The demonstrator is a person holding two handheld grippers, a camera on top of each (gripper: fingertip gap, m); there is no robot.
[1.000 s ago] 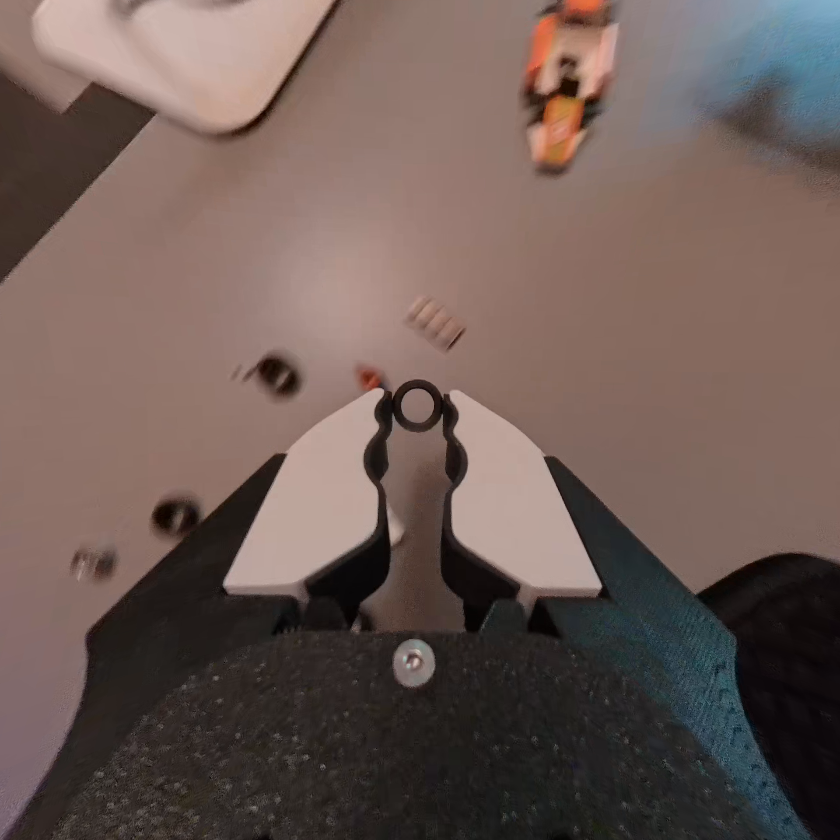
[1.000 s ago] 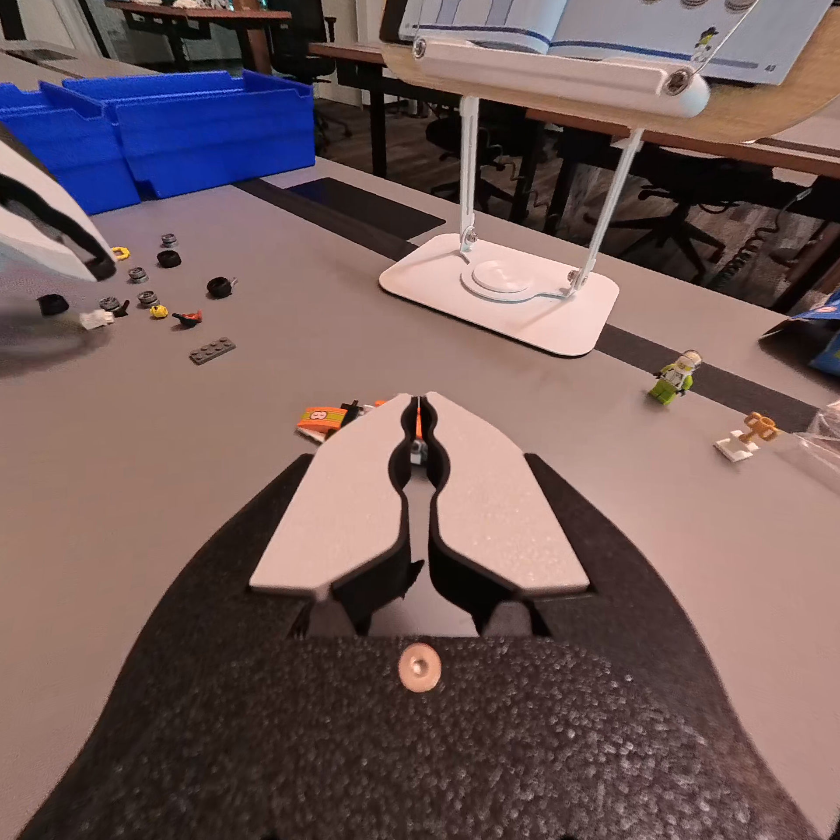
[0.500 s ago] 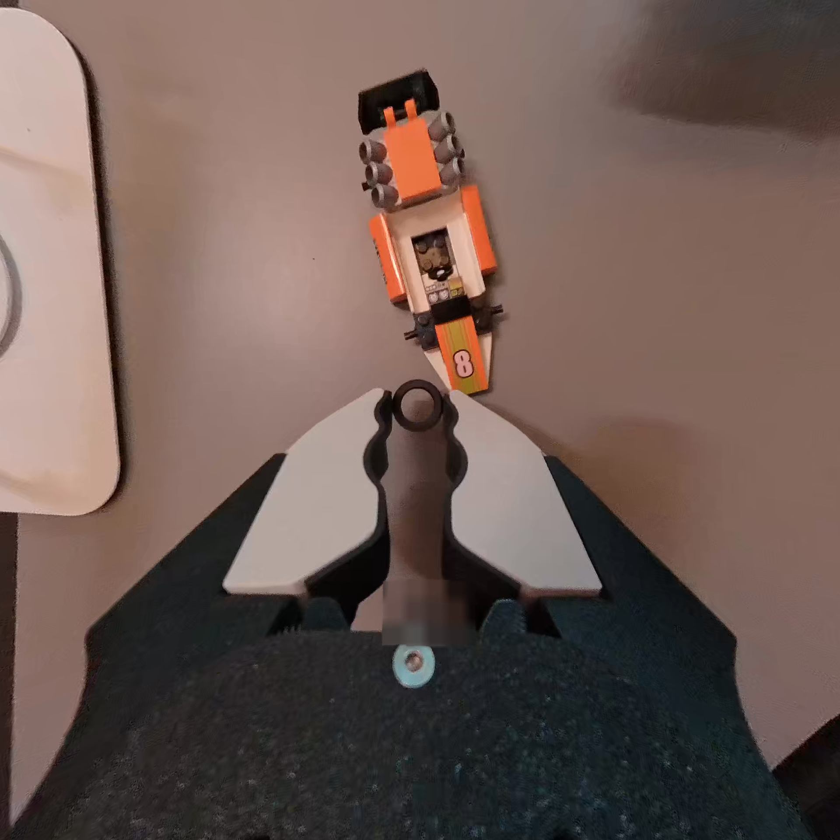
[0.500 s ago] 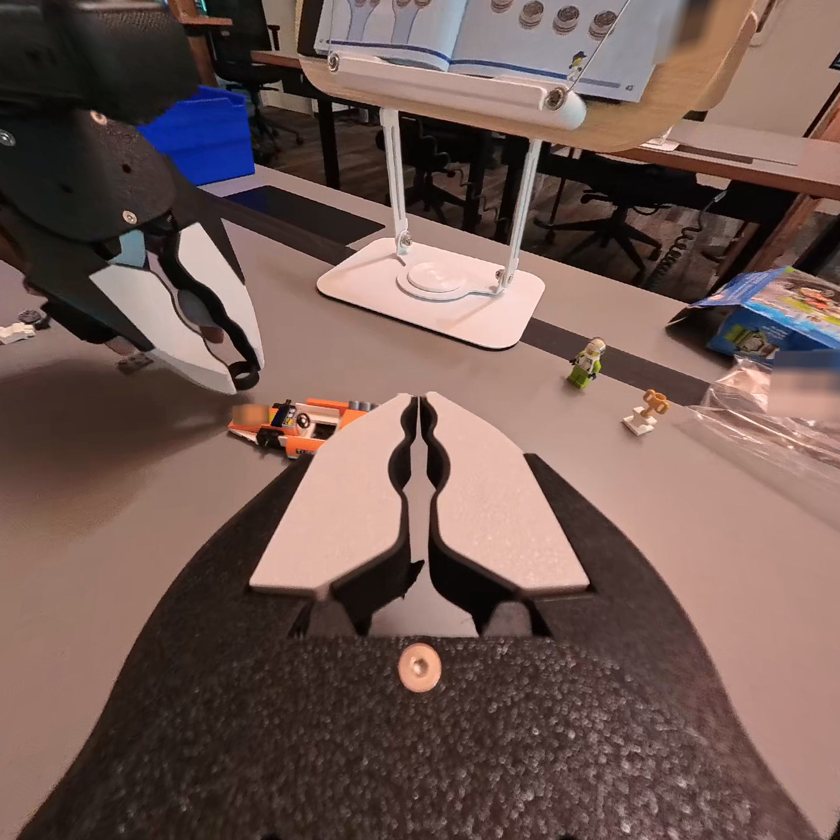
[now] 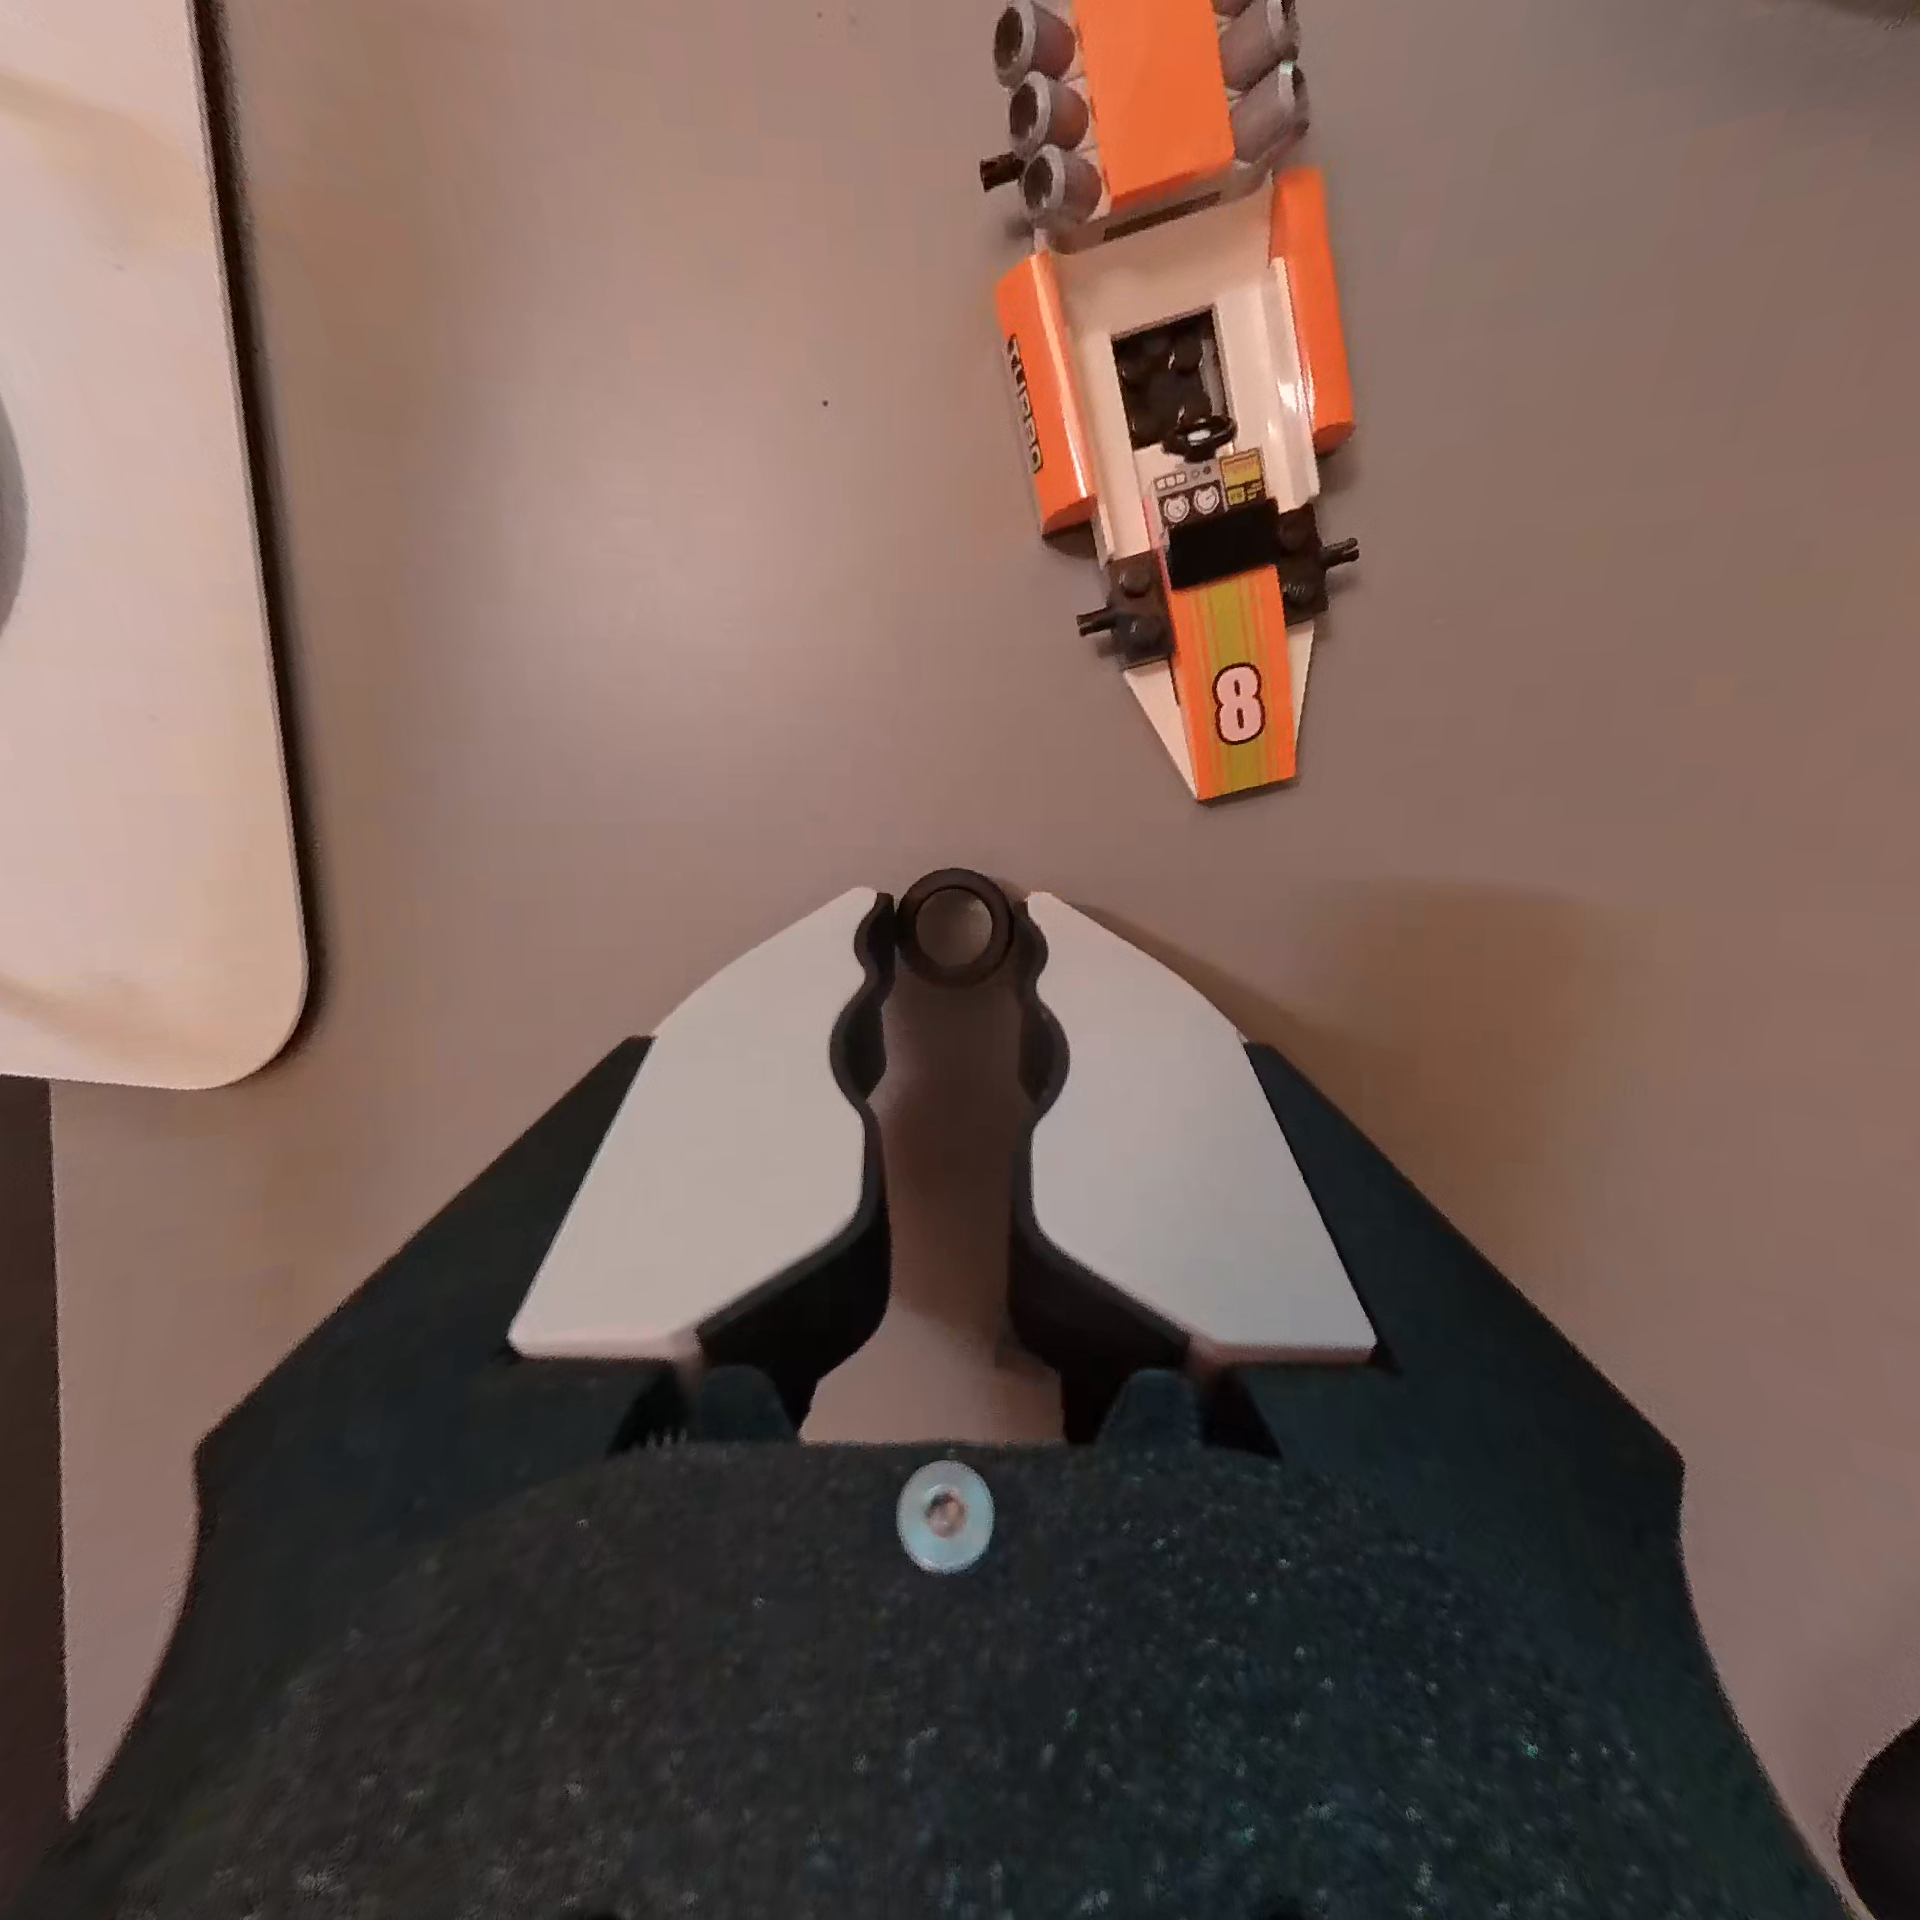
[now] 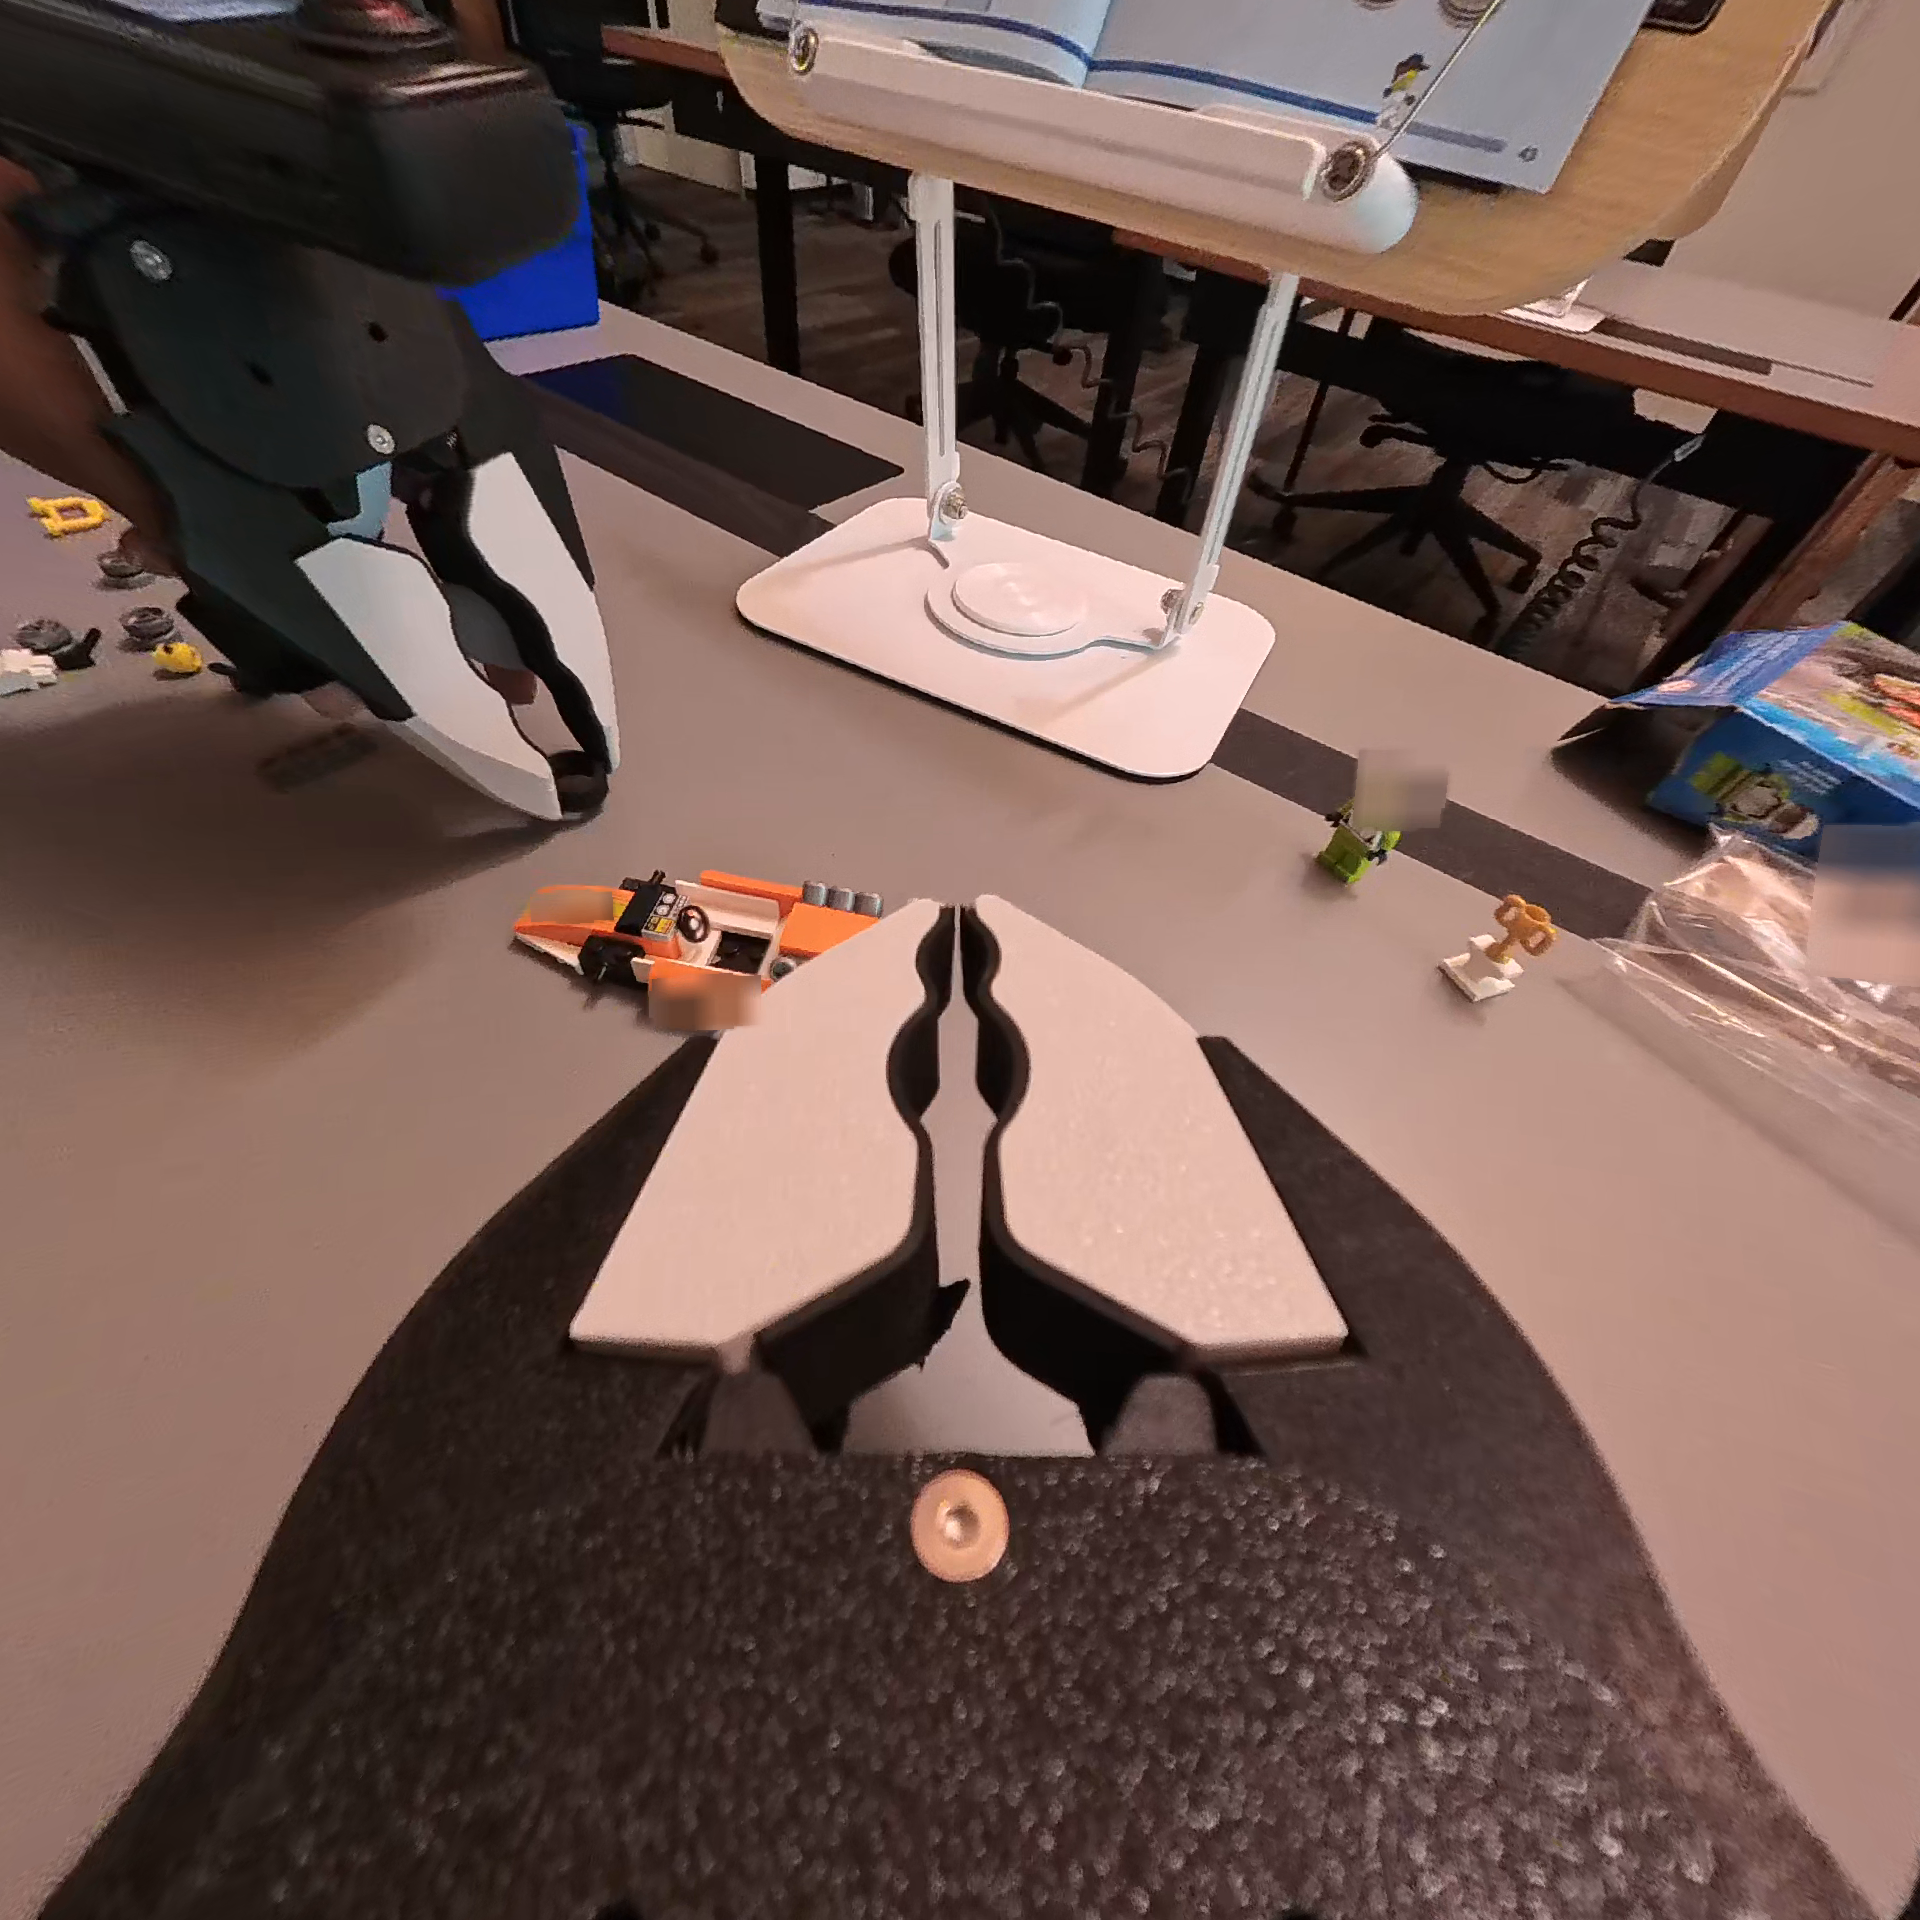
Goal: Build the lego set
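So we're at the wheels stage, looks like. The left gripper (image 5: 956,920) is clamped on a small black tyre (image 5: 957,932), pinched right at the fingertips with the hole facing the camera. It hangs just above the grey table (image 5: 623,520), and the orange and white race car (image 5: 1179,405) lies at about 1 o'clock from the tips, near but not touching. The car has no wheels on yet; you can see a bare black axle pin (image 5: 1099,623) sticking out near the nose at its 9 o'clock side.

The right gripper (image 6: 956,914) is pressed closed with nothing in it, parked just beside the car's rear end, which sits at roughly 10 o'clock from its tips. From that view the loose bits (image 6: 104,634) (hubs, a yellow piece) are way over at 9 o'clock, well apart from the car. The white book stand (image 6: 1018,644) is at 12 o'clock and the minifigure (image 6: 1351,847) and gold trophy (image 6: 1496,945) off toward 2 o'clock.

My guess for the next move: the tyre likely needs a hub first, or gets lined up square with that axle pin while the right gripper steadies the body. Otherwise the car will probably just slide.
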